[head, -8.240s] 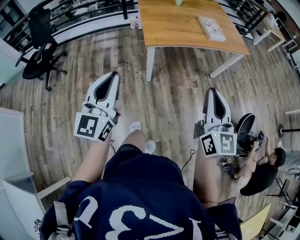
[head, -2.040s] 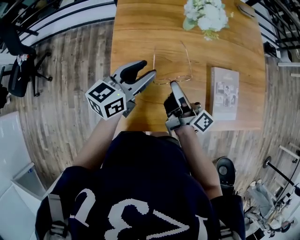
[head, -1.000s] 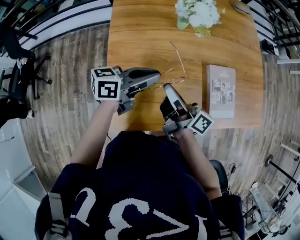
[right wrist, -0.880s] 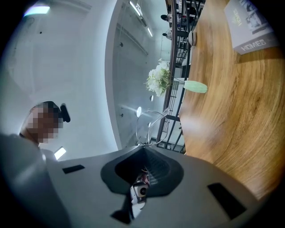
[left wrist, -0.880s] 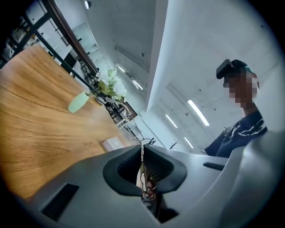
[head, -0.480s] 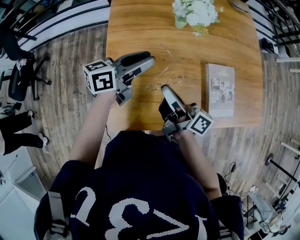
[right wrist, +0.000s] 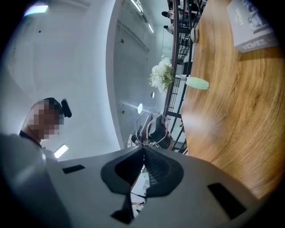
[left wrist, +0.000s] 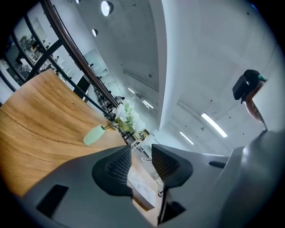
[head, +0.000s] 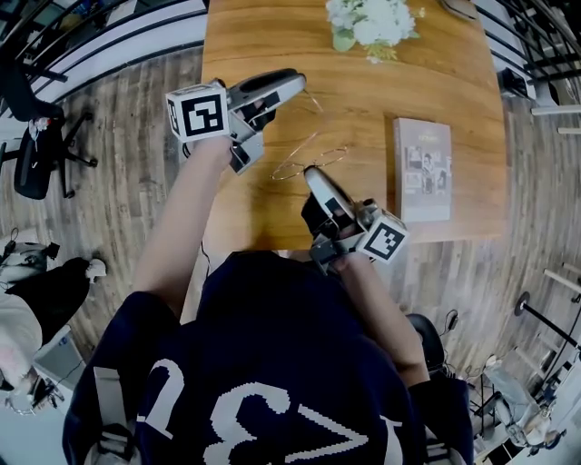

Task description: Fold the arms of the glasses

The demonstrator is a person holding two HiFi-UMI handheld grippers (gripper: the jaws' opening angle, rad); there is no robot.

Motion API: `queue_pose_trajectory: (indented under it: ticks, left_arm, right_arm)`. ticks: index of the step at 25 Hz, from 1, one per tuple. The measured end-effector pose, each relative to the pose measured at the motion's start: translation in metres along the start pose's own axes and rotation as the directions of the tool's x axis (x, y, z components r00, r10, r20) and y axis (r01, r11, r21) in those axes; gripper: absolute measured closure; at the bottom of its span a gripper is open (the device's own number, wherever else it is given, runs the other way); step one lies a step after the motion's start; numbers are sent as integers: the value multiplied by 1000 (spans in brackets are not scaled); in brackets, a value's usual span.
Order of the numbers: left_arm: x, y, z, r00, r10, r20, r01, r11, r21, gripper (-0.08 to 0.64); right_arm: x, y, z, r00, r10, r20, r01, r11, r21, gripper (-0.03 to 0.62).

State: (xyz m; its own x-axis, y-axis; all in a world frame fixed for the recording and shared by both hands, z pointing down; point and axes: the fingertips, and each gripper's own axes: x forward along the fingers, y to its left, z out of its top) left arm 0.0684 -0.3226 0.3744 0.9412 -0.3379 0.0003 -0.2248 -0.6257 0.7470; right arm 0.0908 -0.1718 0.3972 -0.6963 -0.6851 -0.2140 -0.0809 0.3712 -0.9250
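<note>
Glasses point(head: 310, 156), thin gold wire frame, are over the desk point(head: 454, 82) toward its near edge, left of middle, with the front running roughly along that edge. I can't tell if they touch the wood. Right gripper point(head: 311, 173) comes in from the near edge and is clamped on the frame wire, with the lenses poking out just past its tips in the right gripper view. One thin arm looks to slant off the frame's left end toward the far edge, not yet flat against the front. The other arm is too thin to place. Left gripper point(head: 297, 84) sits farther in, by the desk's left edge and apart from the glasses. Its jaws are opening with nothing between them. So the glasses lie nearward and slightly right of the left gripper. That's the free one and the closer one to the loose arm. It likely needs to sweep that arm across the frame's long axis. Book point(head: 420, 168) lies by the right edge, flowers point(head: 368, 20) at the far edge.
</note>
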Motion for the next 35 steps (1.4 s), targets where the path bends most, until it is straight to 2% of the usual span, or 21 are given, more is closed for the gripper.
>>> queue_pose_trajectory:
  ticks: [4, 10, 14, 18, 21, 26, 28, 30, 35]
  left_arm:
    - [5, -4, -9, 999, -40, -28, 38, 998, -42, 496]
    - [-11, -15, -39, 991, -82, -103, 71, 992, -104, 509]
    - [-22, -23, -77, 975, -104, -194, 82, 989, -119, 526]
    - [-27, -31, -108, 963, -135, -233, 96, 981, -171, 526]
    - [-30, -35, -113, 966, -135, -222, 97, 980, -175, 526]
    - [-49, -14, -94, 994, -4, -110, -7, 995, -102, 526]
    - [-60, -8, -86, 998, 40, -55, -44, 996, -75, 526]
    - [-70, -4, -85, 996, 82, -23, -83, 996, -46, 526]
    - [-84, 3, -101, 988, 146, -44, -148, 989, -23, 526]
  right_arm:
    - [-4, -2, 5, 1000, -6, 24, 6, 1000, 6, 566]
    - [-17, -7, 26, 993, -28, 117, 24, 999, 32, 566]
    - [-23, -10, 40, 983, -38, 178, 26, 997, 67, 566]
    - [-23, -12, 43, 979, -39, 198, 22, 996, 89, 566]
    - [-23, -14, 42, 978, -46, 204, 25, 994, 106, 566]
    - [-29, -35, 41, 967, -125, 224, 93, 985, 147, 566]
    - [-37, -57, 40, 952, -199, 235, 159, 971, 178, 566]
    - [-47, -86, 38, 925, -293, 242, 239, 943, 231, 566]
    - [-71, -155, 25, 833, -512, 211, 407, 824, 394, 566]
